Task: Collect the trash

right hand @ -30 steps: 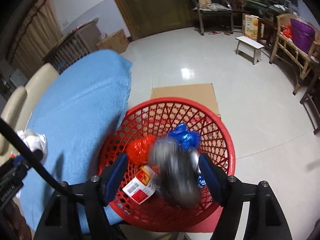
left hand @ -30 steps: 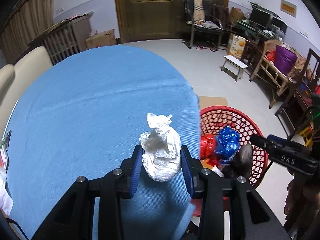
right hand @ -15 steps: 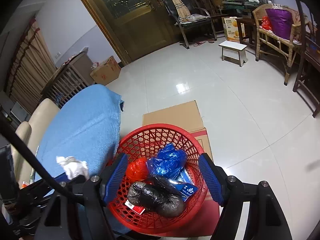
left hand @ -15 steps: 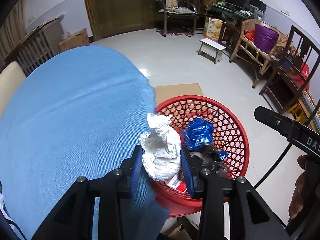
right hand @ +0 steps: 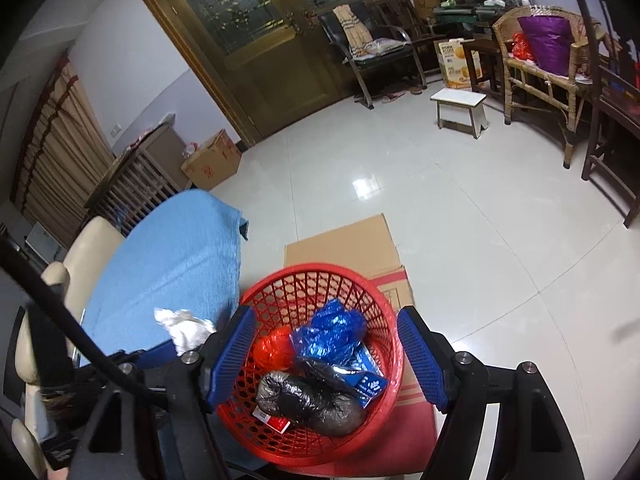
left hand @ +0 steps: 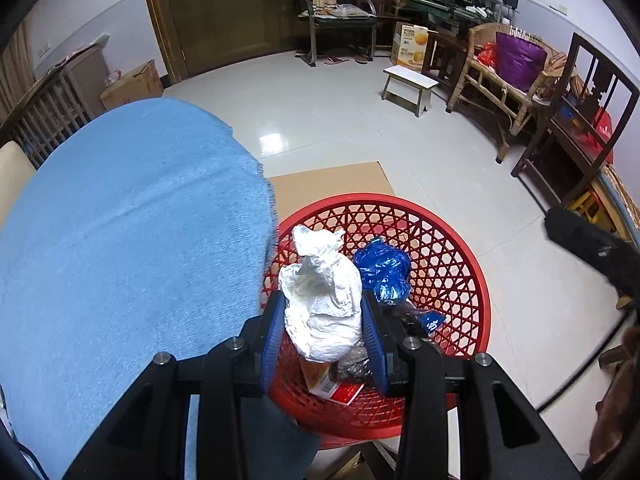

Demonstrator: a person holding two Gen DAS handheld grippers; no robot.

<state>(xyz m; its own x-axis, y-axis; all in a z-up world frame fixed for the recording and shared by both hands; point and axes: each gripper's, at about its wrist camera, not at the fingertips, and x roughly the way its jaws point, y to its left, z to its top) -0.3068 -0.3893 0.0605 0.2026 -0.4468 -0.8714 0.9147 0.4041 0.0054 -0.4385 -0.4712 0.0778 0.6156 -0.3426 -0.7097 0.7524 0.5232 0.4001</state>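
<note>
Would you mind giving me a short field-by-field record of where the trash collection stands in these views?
left gripper: shut on white crumpled bag, held over the basket
right gripper: open, empty, above the basket
red basket: on the floor beside the blue-covered table
basket contents: blue bag, red bag, black bag
under basket: cardboard sheet

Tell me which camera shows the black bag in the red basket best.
The right wrist view: the black bag lies unobstructed in the red basket, framed between the open jaws. In the left wrist view, the white wad and left gripper hide most of it.
</note>
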